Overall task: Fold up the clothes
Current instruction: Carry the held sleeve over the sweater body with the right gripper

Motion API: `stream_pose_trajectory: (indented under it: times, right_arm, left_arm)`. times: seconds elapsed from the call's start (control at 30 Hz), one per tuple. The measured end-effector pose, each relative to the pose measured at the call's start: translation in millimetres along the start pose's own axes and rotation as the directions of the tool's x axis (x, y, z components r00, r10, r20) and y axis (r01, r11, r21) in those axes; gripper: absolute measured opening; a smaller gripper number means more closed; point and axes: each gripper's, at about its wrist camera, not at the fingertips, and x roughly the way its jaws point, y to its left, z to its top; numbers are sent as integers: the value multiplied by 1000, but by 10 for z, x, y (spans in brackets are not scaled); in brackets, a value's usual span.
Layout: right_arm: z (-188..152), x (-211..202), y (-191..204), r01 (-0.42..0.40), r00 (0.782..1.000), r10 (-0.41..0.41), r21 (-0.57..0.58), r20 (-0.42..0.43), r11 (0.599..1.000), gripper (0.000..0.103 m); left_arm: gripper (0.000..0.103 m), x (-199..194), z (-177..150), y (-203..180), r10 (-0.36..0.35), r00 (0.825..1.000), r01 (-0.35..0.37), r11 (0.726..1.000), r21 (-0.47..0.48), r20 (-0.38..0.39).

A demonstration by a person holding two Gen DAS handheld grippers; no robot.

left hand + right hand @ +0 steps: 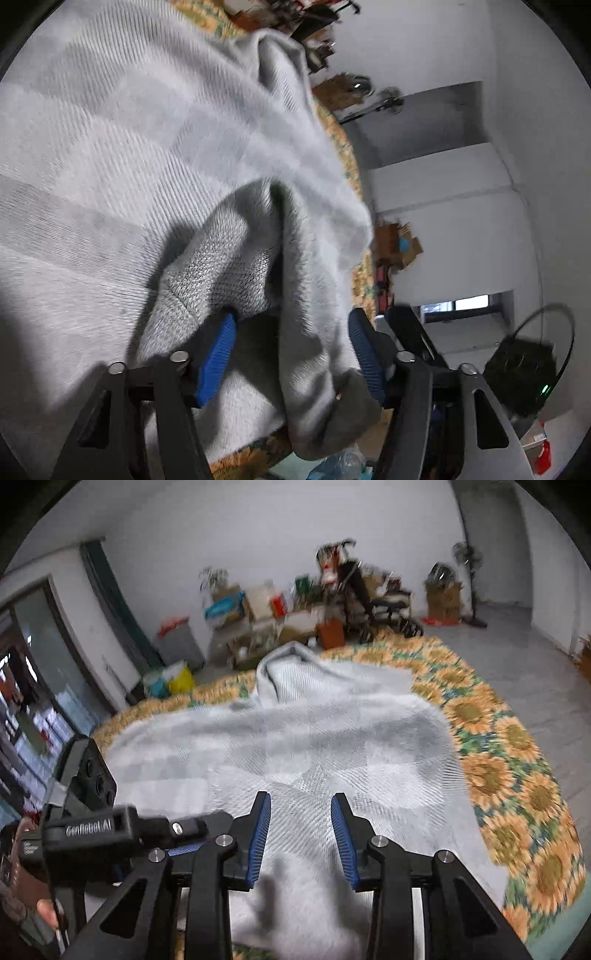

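Observation:
A light grey knitted sweater lies spread on a sunflower-print cloth. In the left wrist view the sweater fills most of the frame, with a bunched fold and cuff hanging between my left gripper's blue pads. My left gripper is open, with the fold loose between its jaws. My right gripper is open just above the sweater's near part, holding nothing. The left gripper's body shows at the left of the right wrist view.
The sunflower cloth's edge rings the sweater, with grey floor beyond. Boxes, bags and a stroller stand along the far wall. A standing fan is at the back right. A black device with a green light sits to the right in the left view.

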Motion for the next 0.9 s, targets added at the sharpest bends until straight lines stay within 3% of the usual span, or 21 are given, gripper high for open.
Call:
stream_pose_trajectory:
  times: [0.07, 0.1, 0.13, 0.3, 0.5, 0.57, 0.6, 0.73, 0.9]
  right_arm:
    - [104, 206, -41, -7, 999, 7, -13, -44, 1000, 38]
    - [117, 259, -52, -16, 998, 15, -17, -57, 1000, 39]
    - [131, 312, -63, -24, 997, 23, -20, -70, 1000, 39]
    - [222, 626, 18, -73, 985, 55, -105, -161, 992, 39]
    - [253, 1102, 59, -81, 951, 33, -144, -306, 986, 44]
    - [243, 1154, 102, -72, 948, 16, -167, -318, 983, 29]
    - [253, 1131, 144, -72, 951, 11, -188, -309, 979, 8]
    - [386, 1079, 212, -82, 960, 19, -215, -281, 973, 7]
    - [781, 1120, 26, -63, 981, 41, -109, -190, 992, 0]
  left_arm:
    - [42, 93, 55, -37, 51, 999, -51, 999, 16, 4]
    - [23, 113, 77, -63, 84, 996, -85, 996, 40, 12]
    - [13, 125, 93, -79, 109, 994, -110, 992, 59, 20]
    - [10, 40, 101, -5, 87, 996, -89, 994, 56, 37]
    - [9, -76, 122, 64, 68, 997, -70, 997, 42, 46]
    - [9, -114, 129, 86, 62, 997, -64, 997, 38, 49]
    - [9, -133, 133, 98, 58, 997, -60, 998, 36, 50]
    - [9, -211, 148, 143, 46, 997, -47, 999, 27, 57]
    - [9, -401, 315, 211, 55, 992, -55, 998, 3, 114]
